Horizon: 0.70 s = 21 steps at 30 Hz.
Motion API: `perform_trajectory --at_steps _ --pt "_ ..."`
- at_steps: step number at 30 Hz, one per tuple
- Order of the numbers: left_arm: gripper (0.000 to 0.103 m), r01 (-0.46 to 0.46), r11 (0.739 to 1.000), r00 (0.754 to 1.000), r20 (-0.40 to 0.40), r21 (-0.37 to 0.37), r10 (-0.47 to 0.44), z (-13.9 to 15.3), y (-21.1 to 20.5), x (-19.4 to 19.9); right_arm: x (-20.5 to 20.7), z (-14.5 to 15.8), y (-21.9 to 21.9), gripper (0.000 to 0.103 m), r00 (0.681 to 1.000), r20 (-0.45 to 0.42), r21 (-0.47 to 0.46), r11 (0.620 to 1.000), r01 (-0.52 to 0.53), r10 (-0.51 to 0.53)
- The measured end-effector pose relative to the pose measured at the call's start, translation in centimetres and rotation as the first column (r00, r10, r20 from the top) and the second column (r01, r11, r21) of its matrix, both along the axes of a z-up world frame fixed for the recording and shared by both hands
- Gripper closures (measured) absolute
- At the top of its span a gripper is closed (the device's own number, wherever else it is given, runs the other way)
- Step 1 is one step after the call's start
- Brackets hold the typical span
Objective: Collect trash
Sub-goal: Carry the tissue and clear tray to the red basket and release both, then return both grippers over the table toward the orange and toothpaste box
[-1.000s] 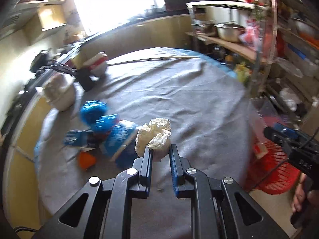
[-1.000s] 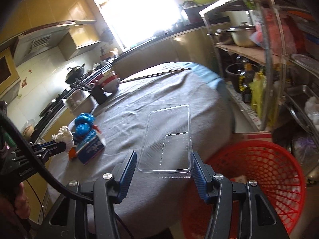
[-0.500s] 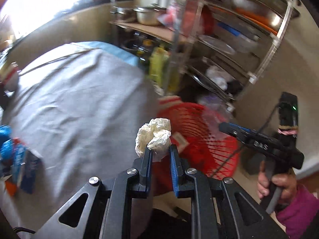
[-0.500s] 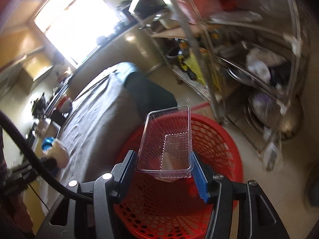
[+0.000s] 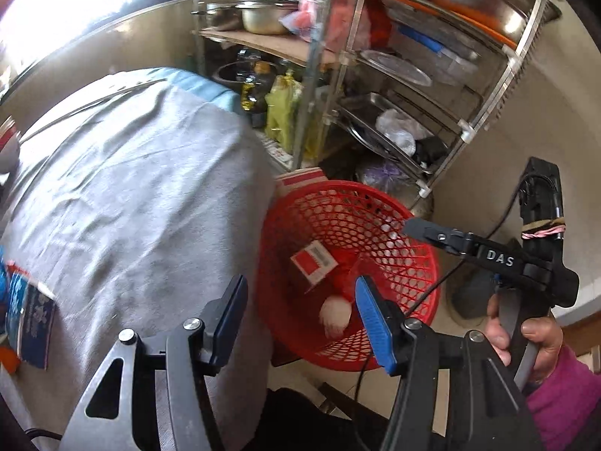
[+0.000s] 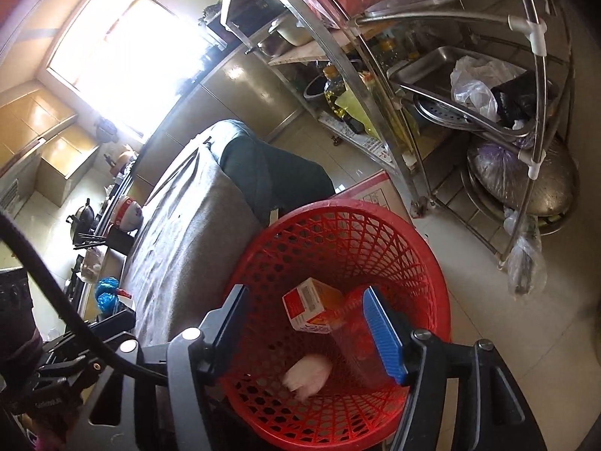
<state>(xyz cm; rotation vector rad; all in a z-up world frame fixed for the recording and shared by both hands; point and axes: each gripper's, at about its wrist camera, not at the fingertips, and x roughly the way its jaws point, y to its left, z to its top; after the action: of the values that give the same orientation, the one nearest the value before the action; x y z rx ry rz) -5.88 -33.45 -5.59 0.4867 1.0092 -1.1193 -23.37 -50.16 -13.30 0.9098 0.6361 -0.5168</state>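
Note:
A red mesh basket (image 5: 420, 248) (image 6: 413, 248) stands on the floor beside the grey-clothed table (image 5: 131, 195). Inside it lie a crumpled white tissue (image 5: 335, 314) (image 6: 308, 374), a red and white carton (image 5: 313, 261) (image 6: 311, 306) and a clear plastic tray (image 6: 357, 334). My left gripper (image 5: 300, 319) is open and empty above the basket's near rim. My right gripper (image 6: 306, 329) is open and empty over the basket; it also shows in the left wrist view (image 5: 443, 236).
A steel rack (image 5: 394, 75) with pots, trays and bags stands behind the basket. Blue wrappers and a blue packet (image 5: 30, 323) lie at the table's left edge. A cardboard box (image 6: 379, 191) sits behind the basket. A kitchen counter (image 6: 112, 203) runs along the far wall.
Both grippers swung from the table to over the basket. The left let go of the tissue and the right let go of the clear tray; both now lie in the basket.

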Motion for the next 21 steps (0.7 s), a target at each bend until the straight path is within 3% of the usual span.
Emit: perform_trajectory --at_steps 9,15,21 --pt "0.042 -0.206 0.978 0.977 0.052 0.019 0.205 0.1 7.4 4.0 3.7 1.4 2.2 0.036 0.995 0.023 -0.038 0.995 -0.095 0.096" --pt "0.042 -0.395 0.919 0.913 0.113 0.013 0.391 0.5 14.8 7.1 9.7 3.4 6.0 0.036 0.968 0.032 -0.086 0.966 -0.244 0.248" --pt "0.042 -0.568 0.823 0.813 0.149 -0.003 0.562 0.8 22.8 10.2 16.2 4.8 11.5 0.036 0.912 0.033 -0.117 0.907 -0.403 0.410"
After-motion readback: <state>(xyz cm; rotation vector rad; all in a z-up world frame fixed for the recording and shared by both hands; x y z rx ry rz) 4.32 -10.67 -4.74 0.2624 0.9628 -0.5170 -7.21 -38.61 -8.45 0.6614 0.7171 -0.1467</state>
